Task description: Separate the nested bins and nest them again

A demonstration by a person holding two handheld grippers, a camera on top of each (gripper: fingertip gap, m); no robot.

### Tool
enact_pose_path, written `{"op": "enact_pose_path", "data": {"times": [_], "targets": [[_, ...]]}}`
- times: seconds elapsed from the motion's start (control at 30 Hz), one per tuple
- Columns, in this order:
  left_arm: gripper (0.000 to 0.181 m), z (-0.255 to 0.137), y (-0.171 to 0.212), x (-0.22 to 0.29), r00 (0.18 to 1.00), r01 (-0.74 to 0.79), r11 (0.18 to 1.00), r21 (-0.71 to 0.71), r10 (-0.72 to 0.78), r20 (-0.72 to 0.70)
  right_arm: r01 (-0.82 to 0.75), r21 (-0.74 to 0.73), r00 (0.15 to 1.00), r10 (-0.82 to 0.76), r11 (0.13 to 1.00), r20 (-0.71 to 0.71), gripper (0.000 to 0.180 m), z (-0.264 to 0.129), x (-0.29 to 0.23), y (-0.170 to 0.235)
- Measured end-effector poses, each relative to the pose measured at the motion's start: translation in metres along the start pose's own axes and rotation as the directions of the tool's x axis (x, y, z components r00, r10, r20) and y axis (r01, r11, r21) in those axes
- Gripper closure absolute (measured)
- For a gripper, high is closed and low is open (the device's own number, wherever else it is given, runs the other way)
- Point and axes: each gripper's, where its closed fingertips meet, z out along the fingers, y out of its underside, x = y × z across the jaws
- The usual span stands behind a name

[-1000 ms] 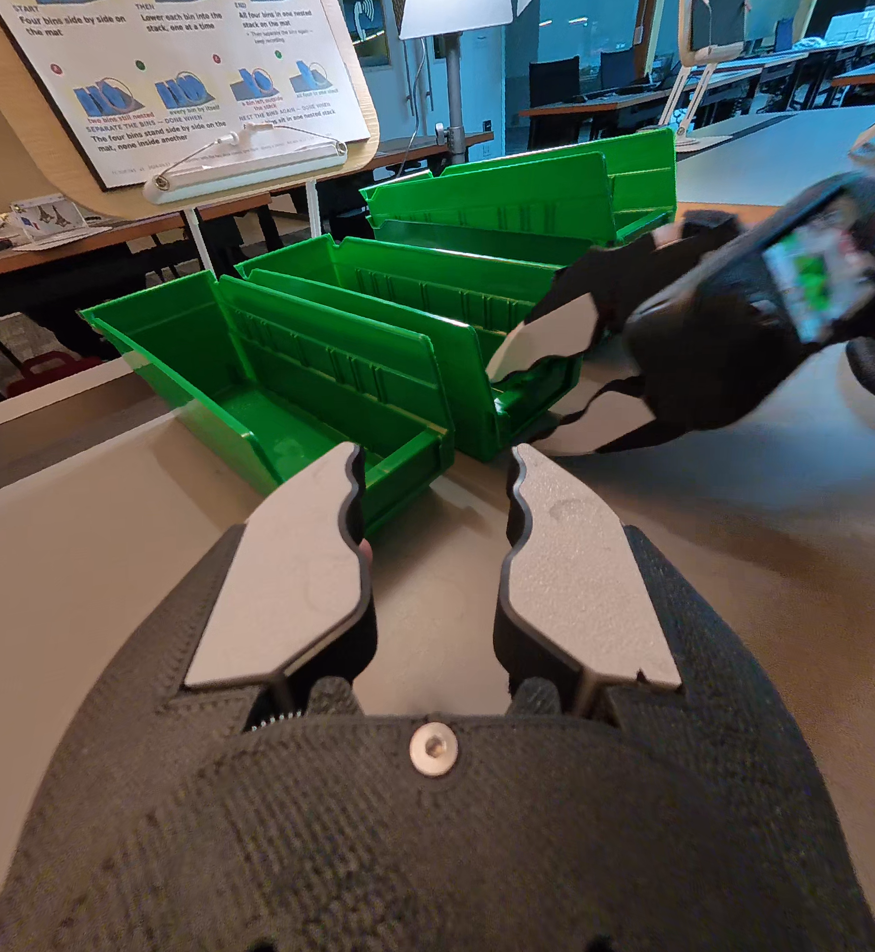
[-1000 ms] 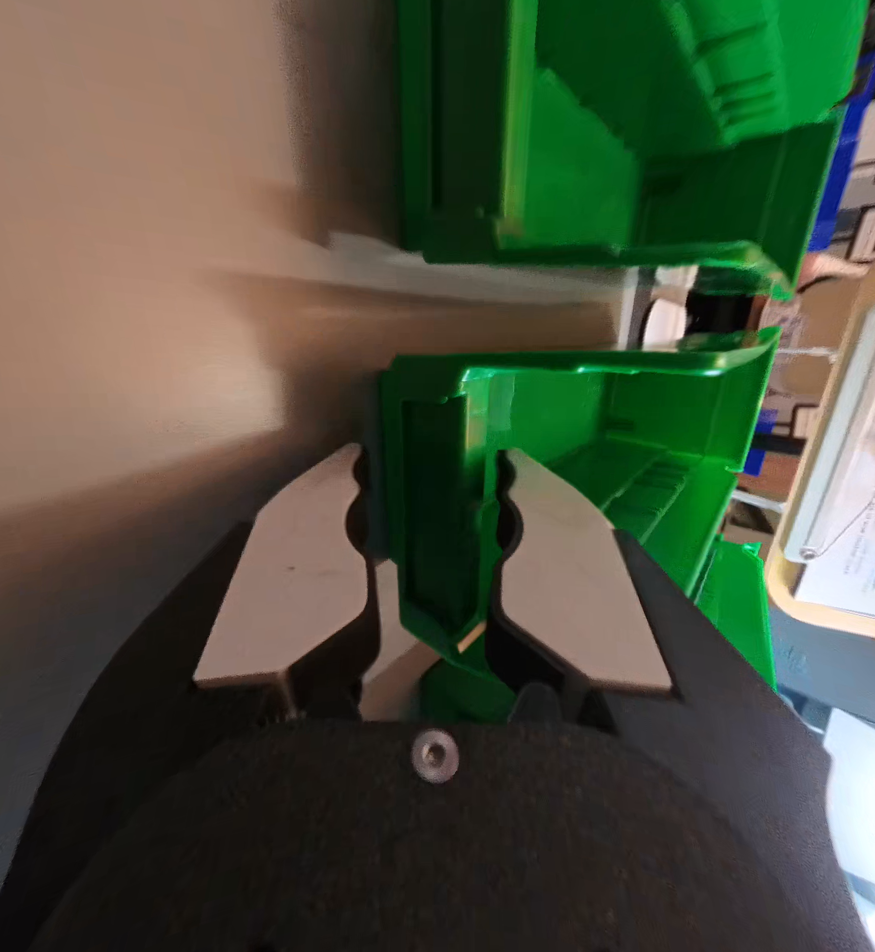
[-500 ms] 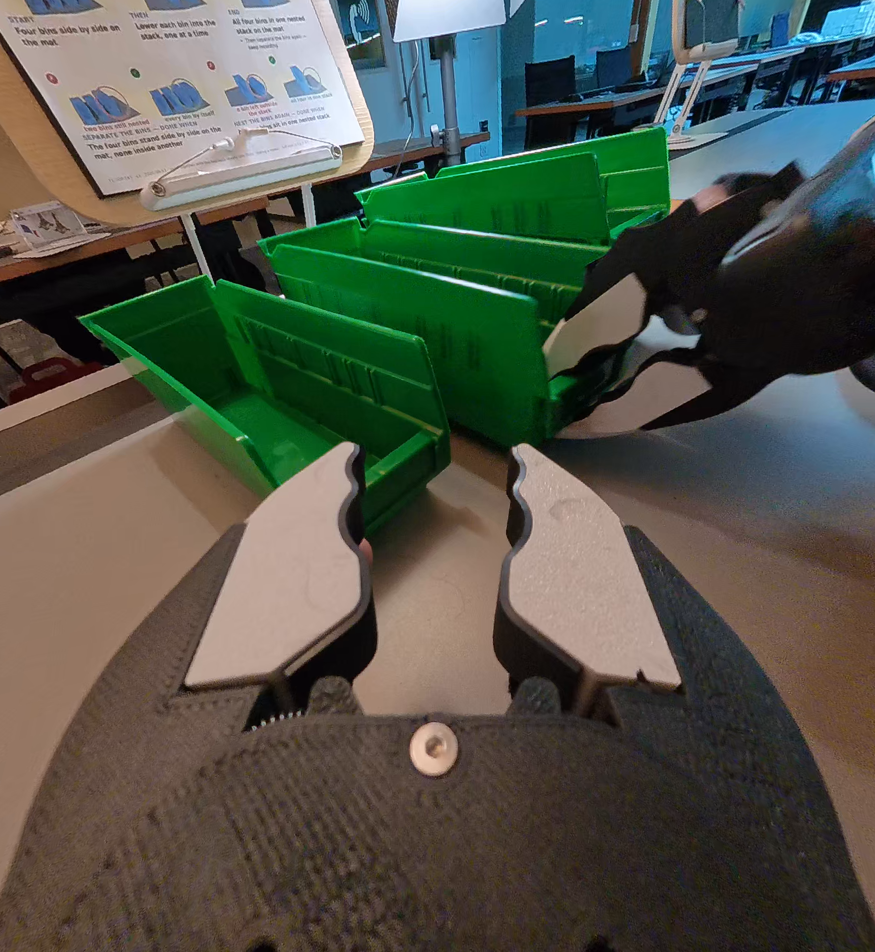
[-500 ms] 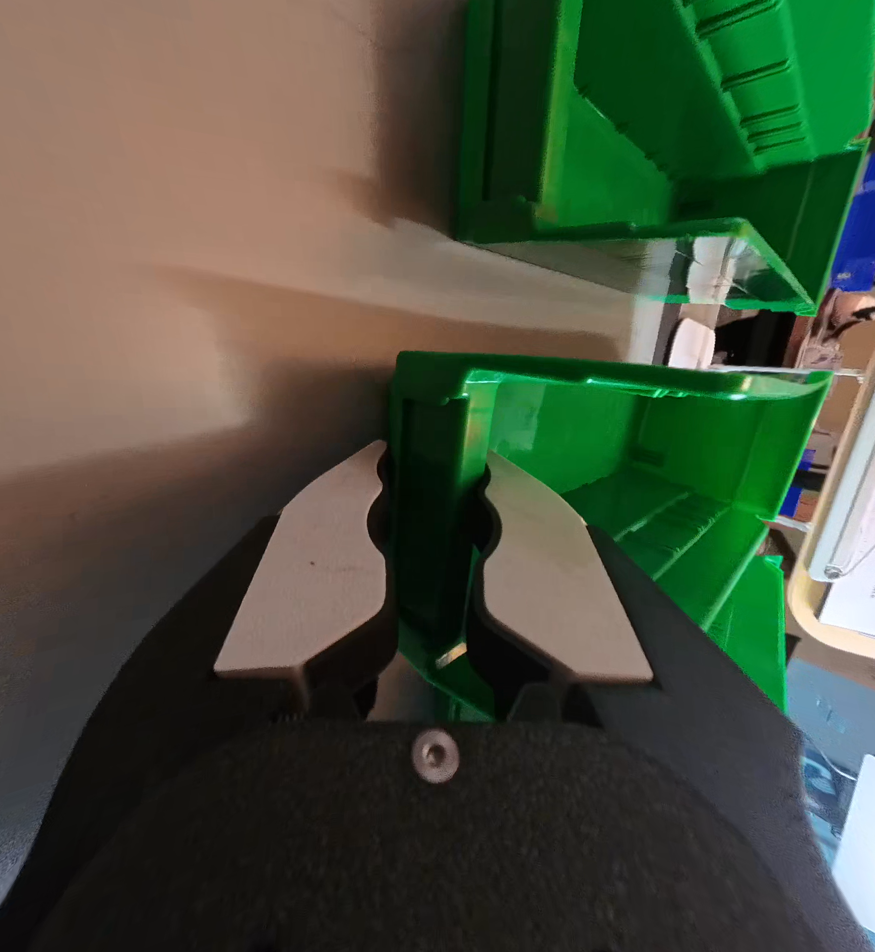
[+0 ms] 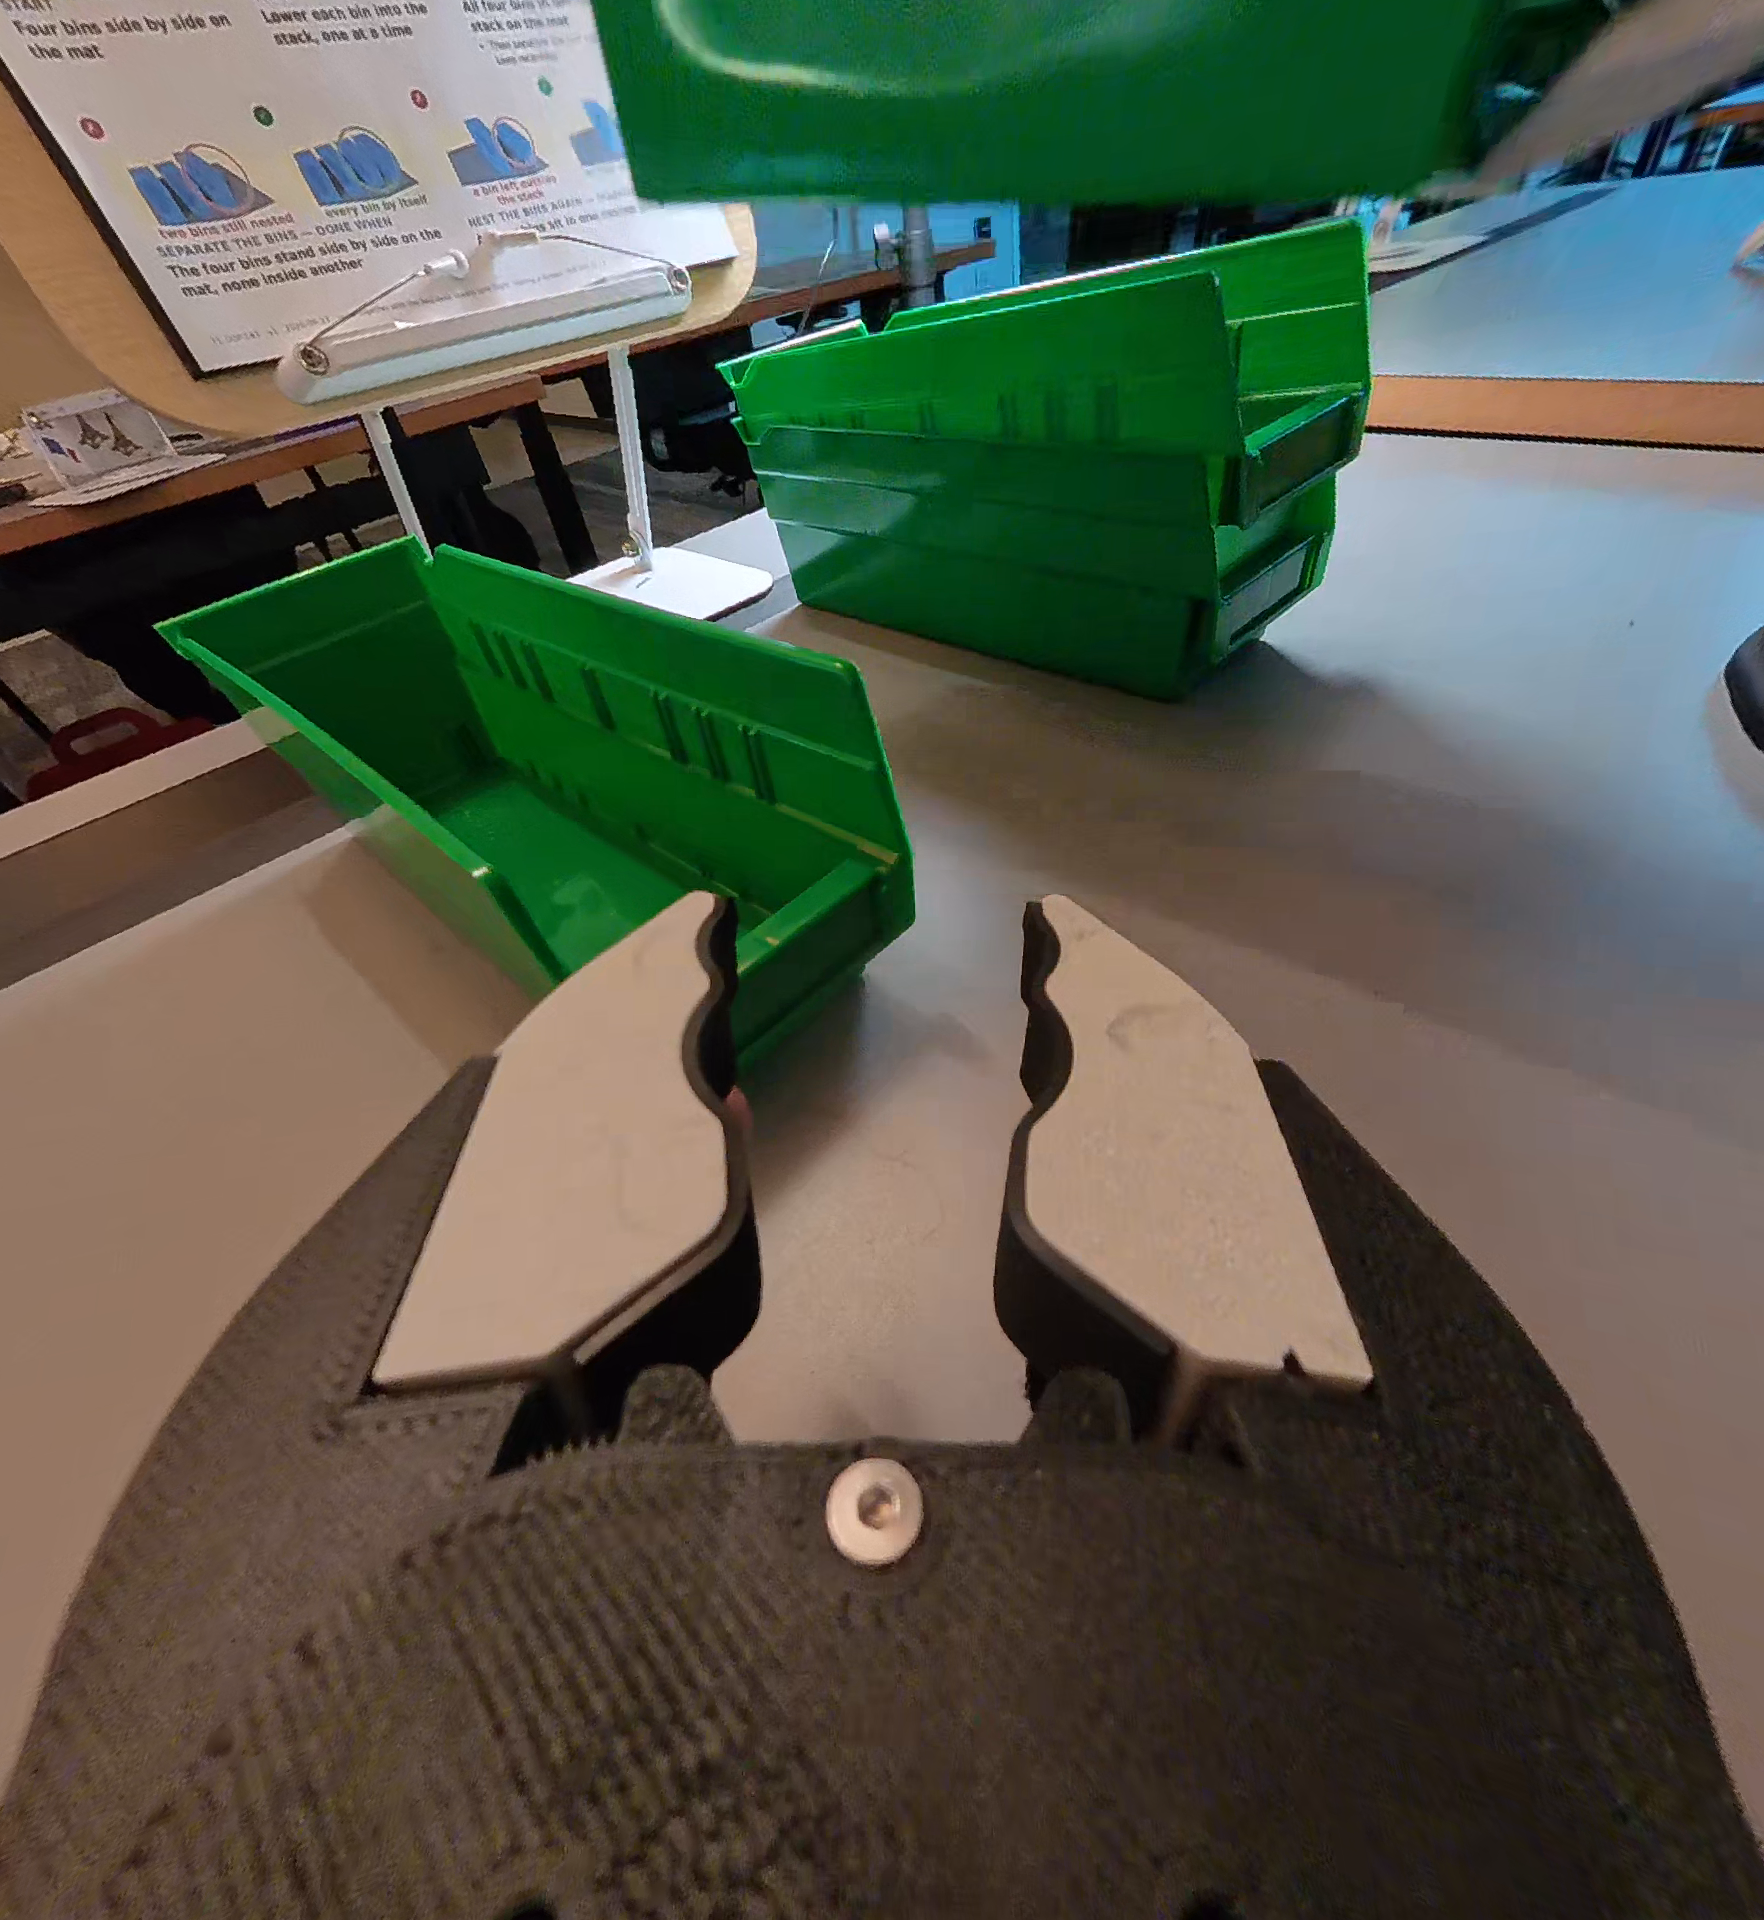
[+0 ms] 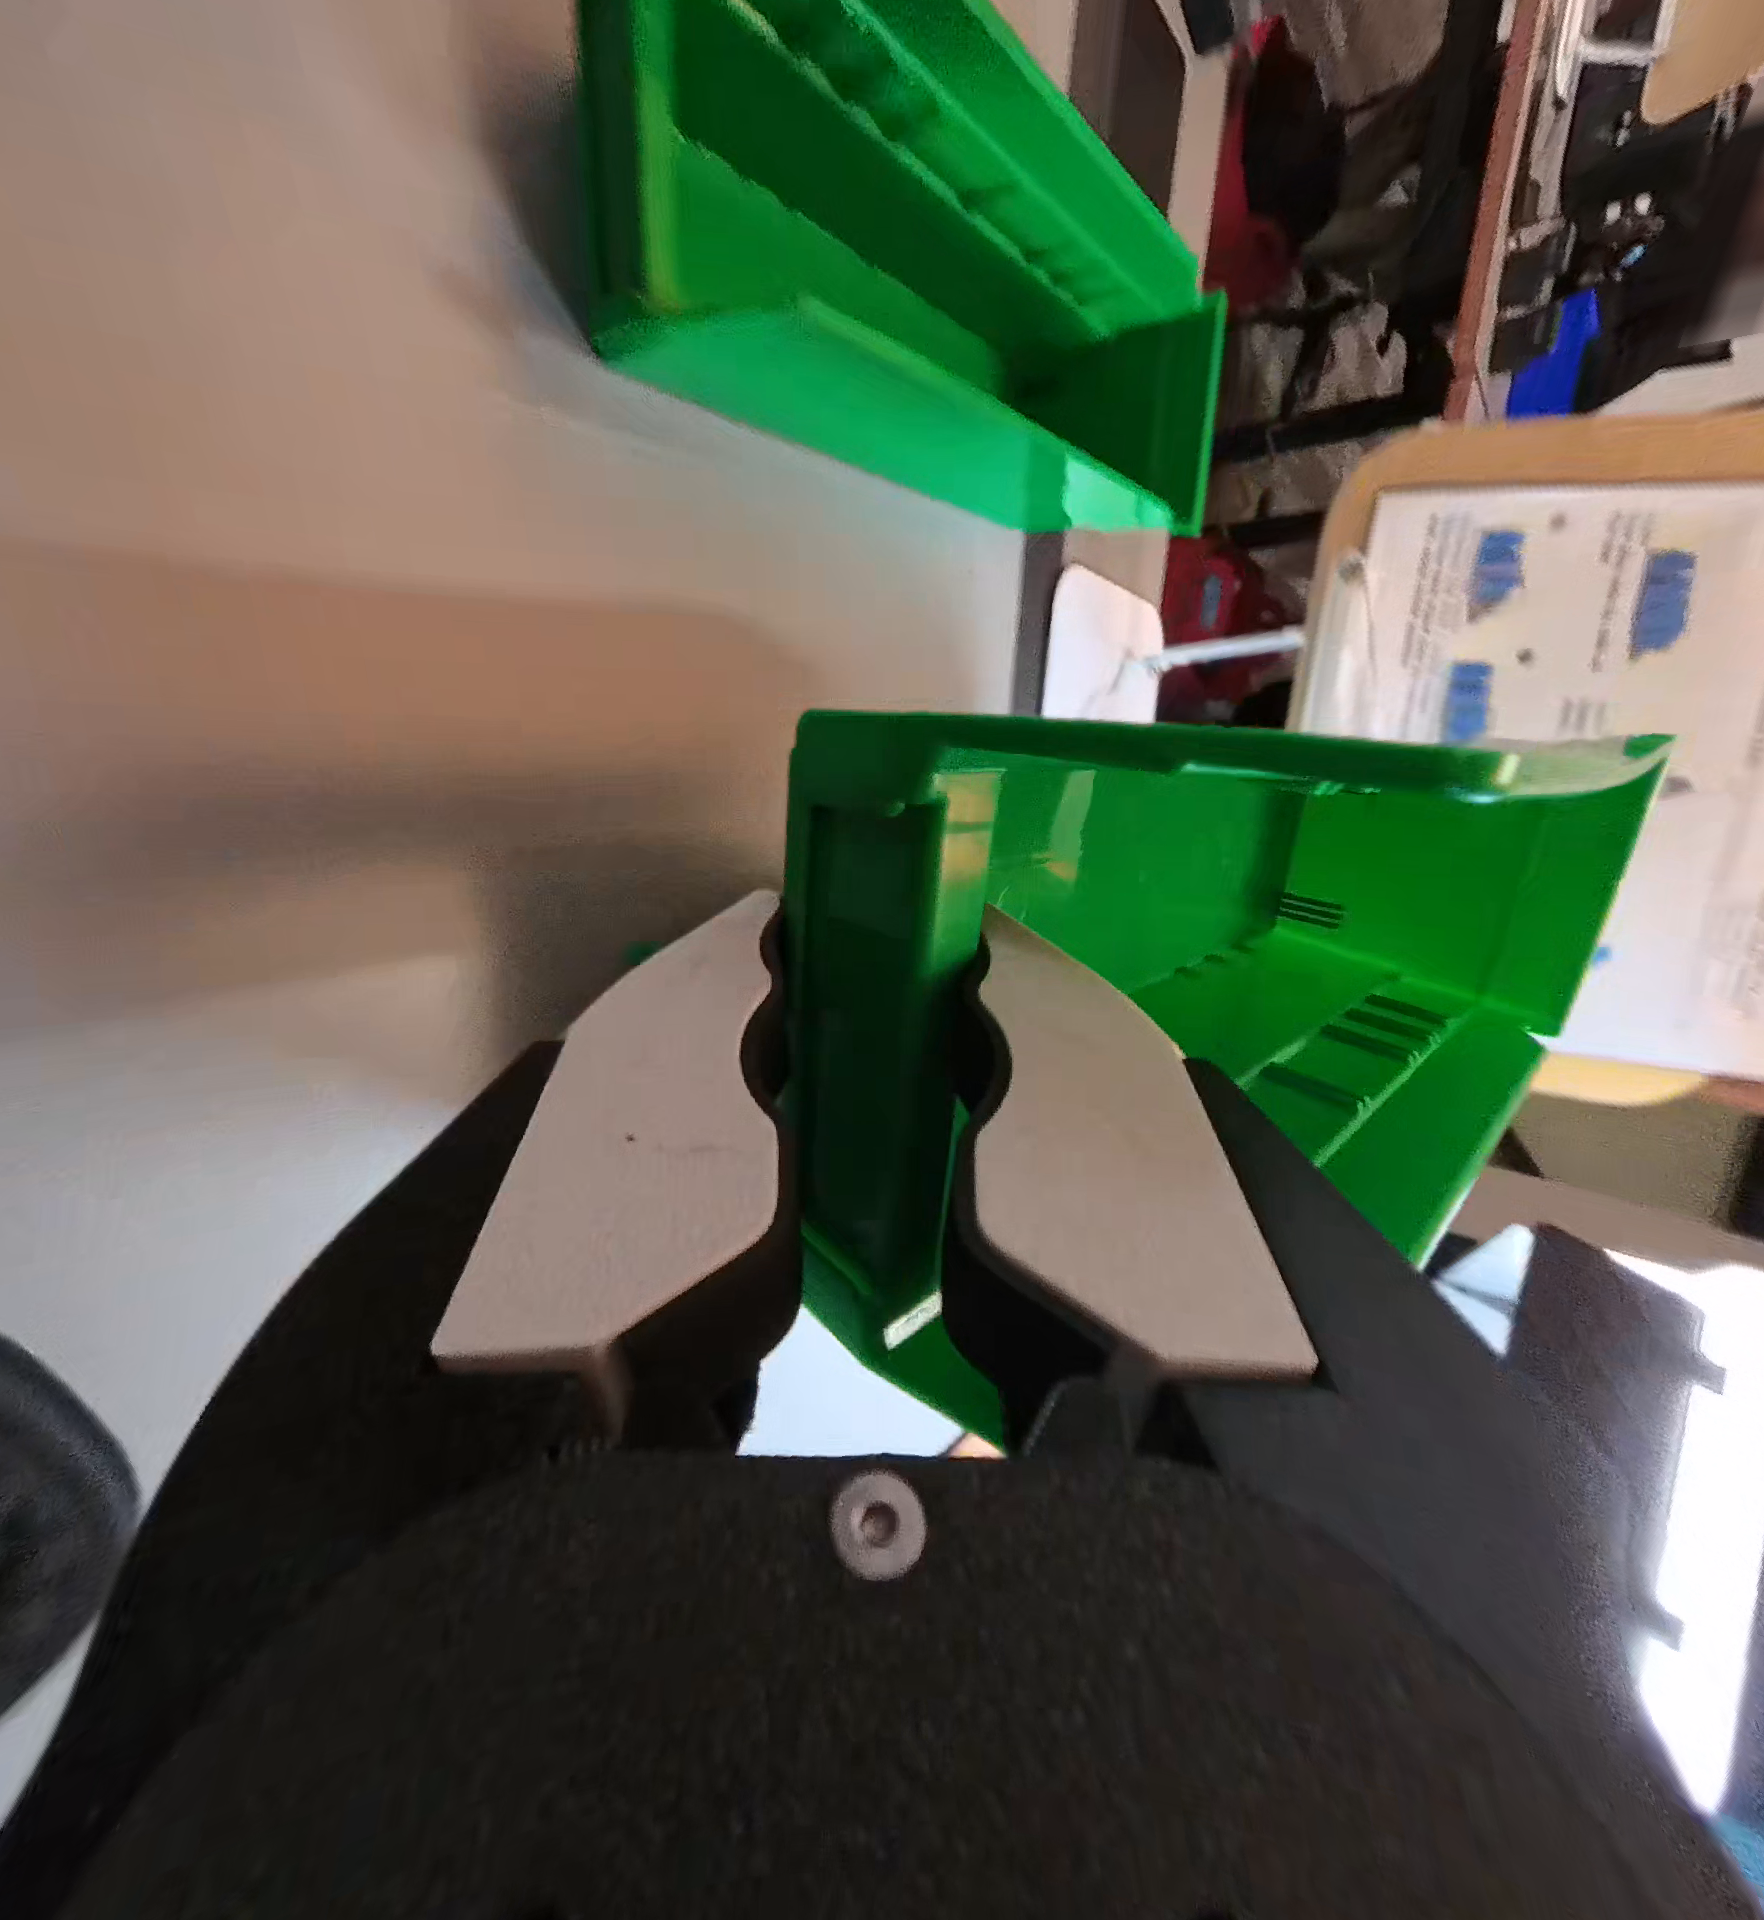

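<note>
Grey tabletop (image 5: 1377, 935) carries a nested stack (image 5: 1054, 488) of green bins well beyond the left gripper (image 5: 873, 966), whose fingers stand apart and empty. One single bin (image 5: 566, 769) sits just ahead of them. The right gripper (image 6: 878, 997) has its fingers clamped on the lifted bin (image 6: 1221, 935), so re-nesting looks about half done.

Left claw (image 5: 873, 961) hovering low over the desk (image 5: 1377, 935), fingers parted, gripping nothing. Right claw (image 6: 878, 961) rolled sideways, raised, fingers clamping the end wall of a bin (image 6: 1221, 935).
</note>
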Motion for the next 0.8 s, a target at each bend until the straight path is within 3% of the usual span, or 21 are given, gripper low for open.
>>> {"op": "enact_pose_path", "data": {"times": [0.27,0.8], "targets": [[0.127,0.0,-0.002,-0.001,1.0,0.001,1.0,0.008,-0.001,0.001,0.008,-0.087,0.999,-0.005,0.996,0.04,0.151,0.018,0.029,0.069],[0.127,-0.001,-0.004,0.0,1.0,0.0,1.0,0.02,0.0,-0.001,-0.027,-0.107,0.985,0.045,0.994,0.165,0.15,0.045,0.009,0.101]]}}
